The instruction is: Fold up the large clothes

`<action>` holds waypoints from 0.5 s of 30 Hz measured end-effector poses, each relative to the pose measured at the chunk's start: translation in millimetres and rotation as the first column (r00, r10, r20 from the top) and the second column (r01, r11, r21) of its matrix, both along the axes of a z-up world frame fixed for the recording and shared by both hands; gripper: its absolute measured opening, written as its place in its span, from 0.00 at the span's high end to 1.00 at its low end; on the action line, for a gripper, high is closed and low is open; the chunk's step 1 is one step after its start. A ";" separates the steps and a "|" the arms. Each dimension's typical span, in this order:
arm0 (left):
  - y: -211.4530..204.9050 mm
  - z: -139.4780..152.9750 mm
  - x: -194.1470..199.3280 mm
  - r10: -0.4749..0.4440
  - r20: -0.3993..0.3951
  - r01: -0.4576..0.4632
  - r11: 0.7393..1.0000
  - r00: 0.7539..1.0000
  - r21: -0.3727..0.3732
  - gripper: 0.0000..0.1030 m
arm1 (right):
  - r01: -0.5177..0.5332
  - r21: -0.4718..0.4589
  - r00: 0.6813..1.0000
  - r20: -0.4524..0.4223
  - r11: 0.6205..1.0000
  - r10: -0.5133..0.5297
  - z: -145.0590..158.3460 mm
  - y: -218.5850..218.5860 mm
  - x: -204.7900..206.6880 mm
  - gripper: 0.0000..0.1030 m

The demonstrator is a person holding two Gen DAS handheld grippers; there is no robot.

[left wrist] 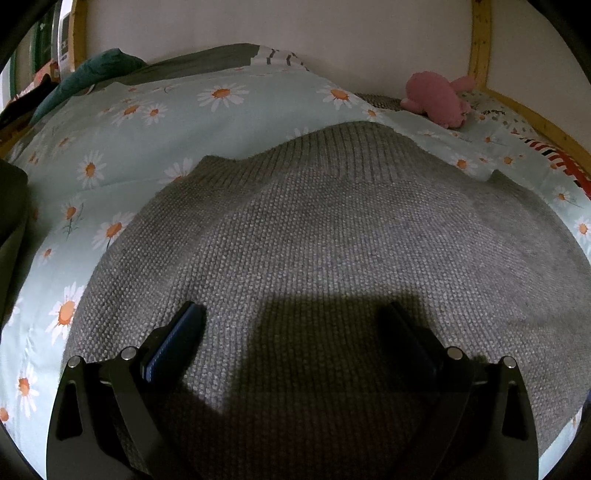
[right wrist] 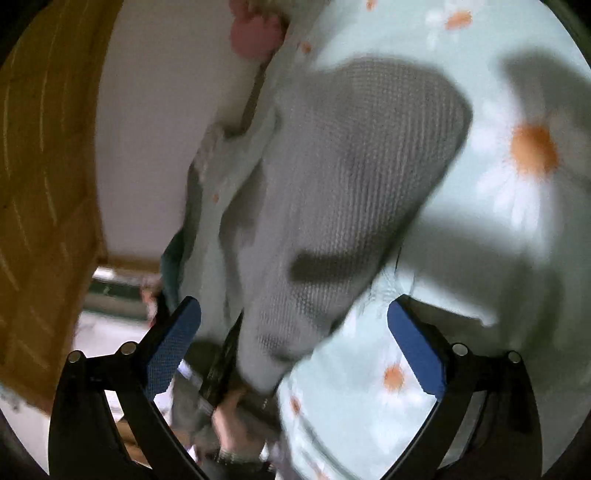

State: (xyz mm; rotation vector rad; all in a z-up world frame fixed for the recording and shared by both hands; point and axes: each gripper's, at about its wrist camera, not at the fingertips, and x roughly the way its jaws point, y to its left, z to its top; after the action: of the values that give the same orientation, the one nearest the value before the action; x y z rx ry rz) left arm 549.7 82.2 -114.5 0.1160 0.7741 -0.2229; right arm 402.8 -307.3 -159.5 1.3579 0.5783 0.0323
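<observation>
A grey knit sweater (left wrist: 314, 240) lies spread flat on a bed, over a pale green duvet (left wrist: 122, 122) printed with white and orange daisies. Through the left wrist camera we look along the left tongs (left wrist: 293, 317), whose two blue-padded fingers (left wrist: 177, 336) stand wide apart just above the sweater's near part, with nothing between them; their shadow falls dark across the knit below. The sweater's ribbed band (left wrist: 351, 147) lies at the far edge, toward the pale wall (left wrist: 277, 26). Beyond it, near the far right corner of the bed, a pink plush toy (left wrist: 437, 98) rests on the duvet beside a wooden bed frame (left wrist: 480, 44). At the far left a dark teal cloth (left wrist: 88, 72) and a grey pillow (left wrist: 207, 59) lie bunched near the wall. The right wrist camera gives us a tilted, motion-blurred view: the right tongs (right wrist: 293, 317) are likewise spread wide and hold nothing, their blue pads (right wrist: 415, 347) framing a part of the grey sweater (right wrist: 354, 177) that lies on the same daisy duvet (right wrist: 517, 240). We cannot tell through the blur which part of the sweater this is. At the lower middle of that view we see a hand (right wrist: 231, 410) at the near end of the knit, though the blur hides whether it grips the cloth. A wooden panel (right wrist: 44, 184) fills the left side of that view, and the pink toy (right wrist: 256, 33) shows at the top edge.
</observation>
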 end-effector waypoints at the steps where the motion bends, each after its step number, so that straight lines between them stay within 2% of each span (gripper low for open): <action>1: -0.3 -0.2 -0.5 0.002 0.000 -0.002 1.000 1.000 0.000 0.06 | 0.038 -0.026 0.999 -0.011 0.999 -0.038 2.5 -4.0 3.6 0.03; 4: -0.3 -0.2 -1.0 0.003 0.001 -0.003 1.000 1.000 0.000 0.06 | 0.111 -0.078 0.991 -0.063 0.991 -0.116 5.2 -18.1 22.1 0.03; 10: -0.7 -0.3 -1.6 0.006 0.002 -0.006 1.000 1.000 0.006 0.06 | 0.118 -0.195 0.973 -0.175 0.974 -0.153 14.0 -21.2 69.4 0.04; 11: -0.7 -0.2 -1.9 0.007 0.001 -0.007 1.000 1.000 0.009 0.06 | 0.111 -0.216 0.968 -0.196 0.970 -0.154 15.9 -24.2 71.0 0.27; 12: -0.8 0.0 -2.7 0.009 0.000 -0.009 1.000 1.000 0.014 0.06 | 0.104 -0.235 0.953 -0.254 0.966 -0.164 14.6 -29.3 69.8 0.58; 15: -2.9 0.7 -8.3 0.012 -0.004 -0.012 1.000 1.000 0.025 0.06 | 0.084 -0.125 0.973 -0.204 0.989 -0.108 5.3 -52.9 51.2 0.70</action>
State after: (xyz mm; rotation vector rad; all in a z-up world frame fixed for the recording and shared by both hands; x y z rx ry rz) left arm 541.4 79.3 -113.8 0.1345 0.7817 -0.2023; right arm 454.1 -360.2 -154.2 1.2827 0.6805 -0.2233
